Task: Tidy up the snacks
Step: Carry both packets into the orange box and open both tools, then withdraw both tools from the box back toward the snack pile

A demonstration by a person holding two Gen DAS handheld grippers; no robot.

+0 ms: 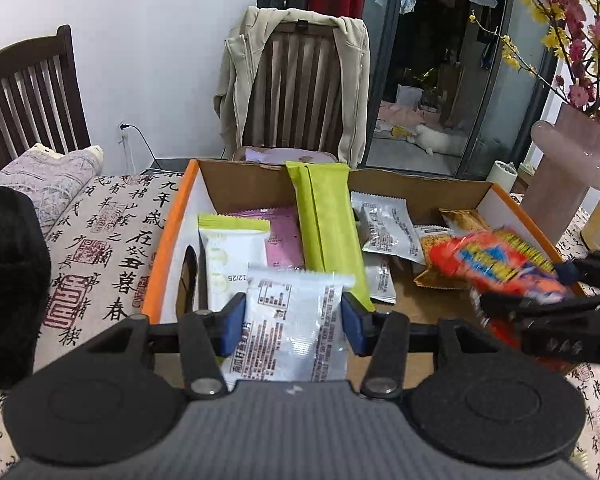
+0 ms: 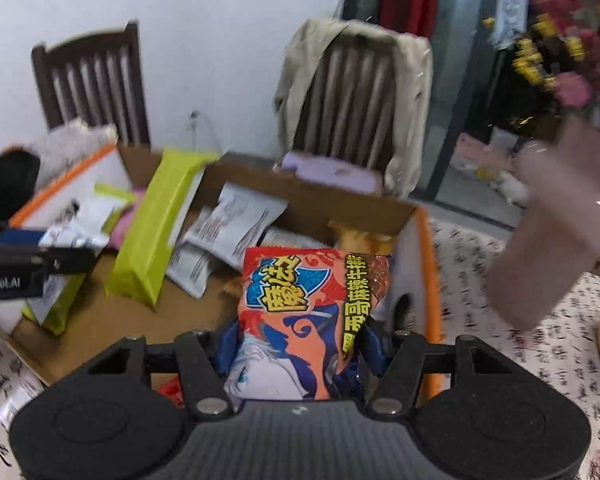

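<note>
A cardboard box with orange edges holds several snack packets, split by a long green packet standing across its middle. My left gripper is shut on a silver-white packet above the box's near left part. My right gripper is shut on a red-orange packet with blue and yellow print, held over the box's right side. In the left wrist view the right gripper comes in from the right with that packet. Silver packets lie right of the green one.
The box sits on a table with a calligraphy-print cloth. A pink vase with flowers stands to the right. A black object lies at the left. Two wooden chairs stand behind, one draped with a beige jacket.
</note>
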